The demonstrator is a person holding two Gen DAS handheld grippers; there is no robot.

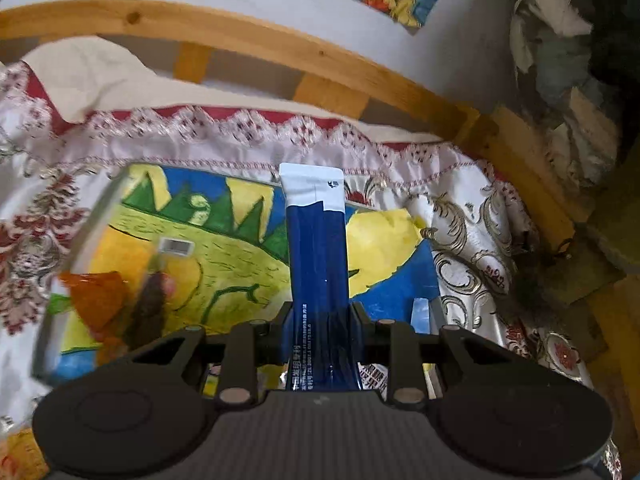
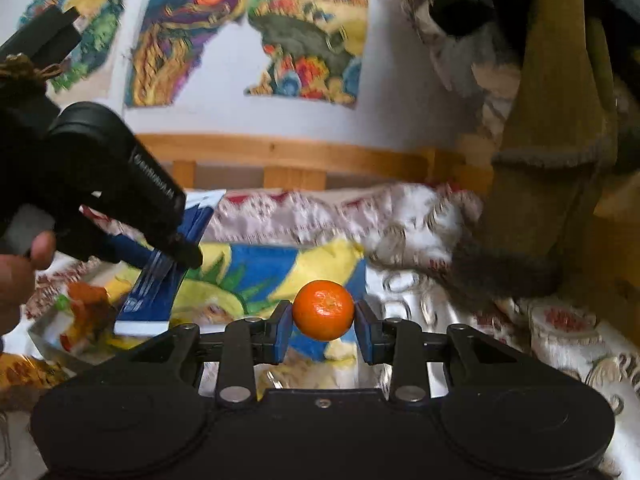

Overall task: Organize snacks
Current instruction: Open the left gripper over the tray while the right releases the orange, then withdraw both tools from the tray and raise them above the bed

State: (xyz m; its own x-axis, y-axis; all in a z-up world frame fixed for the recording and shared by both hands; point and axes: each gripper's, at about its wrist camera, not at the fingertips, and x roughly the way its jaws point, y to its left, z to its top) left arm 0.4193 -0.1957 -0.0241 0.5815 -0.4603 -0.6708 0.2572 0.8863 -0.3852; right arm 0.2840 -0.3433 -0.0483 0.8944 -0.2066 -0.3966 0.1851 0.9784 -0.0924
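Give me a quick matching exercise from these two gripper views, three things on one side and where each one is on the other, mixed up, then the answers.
Things:
1. blue stick packet
2. mandarin
3. orange wrapped snack

Places:
A. lying in the clear tray
B. between the right gripper jaws
C. clamped in the left gripper

Pairs: 1-C, 2-B, 3-A

glossy foil sachet, dimpled shiny mandarin, satiny embroidered cloth, varnished wood rail.
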